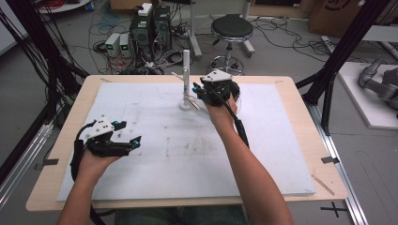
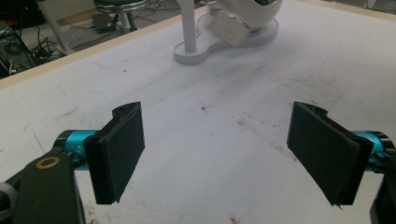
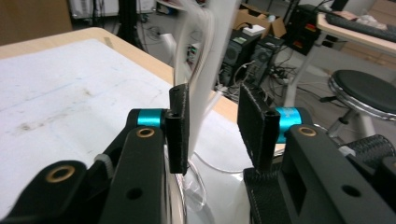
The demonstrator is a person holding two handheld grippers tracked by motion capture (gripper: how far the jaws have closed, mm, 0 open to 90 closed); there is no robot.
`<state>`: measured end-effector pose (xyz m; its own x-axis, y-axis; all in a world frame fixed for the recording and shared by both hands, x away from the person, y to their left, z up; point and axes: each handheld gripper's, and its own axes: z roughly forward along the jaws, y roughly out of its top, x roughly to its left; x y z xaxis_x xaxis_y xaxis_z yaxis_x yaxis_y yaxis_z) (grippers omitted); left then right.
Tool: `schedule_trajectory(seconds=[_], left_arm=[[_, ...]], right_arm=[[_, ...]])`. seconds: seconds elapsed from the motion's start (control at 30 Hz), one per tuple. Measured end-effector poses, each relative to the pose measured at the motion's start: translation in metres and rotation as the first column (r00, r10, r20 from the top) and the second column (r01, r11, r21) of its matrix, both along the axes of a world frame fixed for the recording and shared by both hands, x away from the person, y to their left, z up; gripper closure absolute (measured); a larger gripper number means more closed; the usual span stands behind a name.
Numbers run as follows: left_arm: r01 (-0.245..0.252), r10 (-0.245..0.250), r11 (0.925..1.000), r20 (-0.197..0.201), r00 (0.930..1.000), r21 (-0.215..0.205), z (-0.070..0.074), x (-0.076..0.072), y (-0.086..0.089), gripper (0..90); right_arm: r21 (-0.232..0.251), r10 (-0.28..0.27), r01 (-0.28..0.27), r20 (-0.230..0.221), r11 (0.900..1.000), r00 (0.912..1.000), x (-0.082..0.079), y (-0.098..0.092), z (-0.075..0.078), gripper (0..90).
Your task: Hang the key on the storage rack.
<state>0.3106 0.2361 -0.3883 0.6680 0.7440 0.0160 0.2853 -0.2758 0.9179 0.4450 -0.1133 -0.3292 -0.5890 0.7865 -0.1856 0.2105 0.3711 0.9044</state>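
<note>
A white stand (image 1: pixel 186 70) with a slim upright post and a flat base (image 2: pixel 196 51) sits at the far middle of the white mat (image 1: pixel 187 150). My right gripper (image 1: pixel 199 89) is right beside the post. In the right gripper view its jaws (image 3: pixel 215 126) stand a little apart, with the blurred white post (image 3: pixel 203 70) between them; it lies against the left pad and there is a gap to the right pad. A white rounded piece (image 2: pixel 245 14) rests over the wider end of the base. Near the mat's left side, my left gripper (image 1: pixel 130 132) is open and holds nothing (image 2: pixel 217 154).
The mat lies on a wooden table (image 1: pixel 300 93). Behind the table stand a black stool (image 1: pixel 231 30), computer towers (image 1: pixel 150 26) and many floor cables. Black frame posts (image 1: pixel 338 51) rise at both sides. Thin clear wire (image 3: pixel 198 186) loops at the foot of the stand.
</note>
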Motion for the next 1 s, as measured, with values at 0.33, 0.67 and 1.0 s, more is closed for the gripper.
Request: schedule_trajectory(seconds=[0.33, 0.67, 1.0], left_arm=[[0.001, -0.001, 1.0, 0.008, 1.0, 0.002, 0.001, 0.0, 0.001, 19.0], [0.003, -0.002, 1.0, 0.02, 0.9998, -0.004, 0.002, 0.006, -0.003, 19.0], [-0.013, 0.013, 0.9999, 0.025, 0.9996, -0.008, 0.0, 0.016, -0.006, 19.0]], right_arm=[[0.013, 0.01, -0.01, 0.006, 1.0, 0.9999, -0.021, -0.022, -0.002, 41.4], [-0.002, 0.009, -0.009, 0.018, 1.0, 0.9998, -0.047, -0.049, -0.009, 31.3], [0.032, -0.024, 0.024, 0.026, 0.999, 0.9994, -0.07, -0.088, -0.018, 26.4]])
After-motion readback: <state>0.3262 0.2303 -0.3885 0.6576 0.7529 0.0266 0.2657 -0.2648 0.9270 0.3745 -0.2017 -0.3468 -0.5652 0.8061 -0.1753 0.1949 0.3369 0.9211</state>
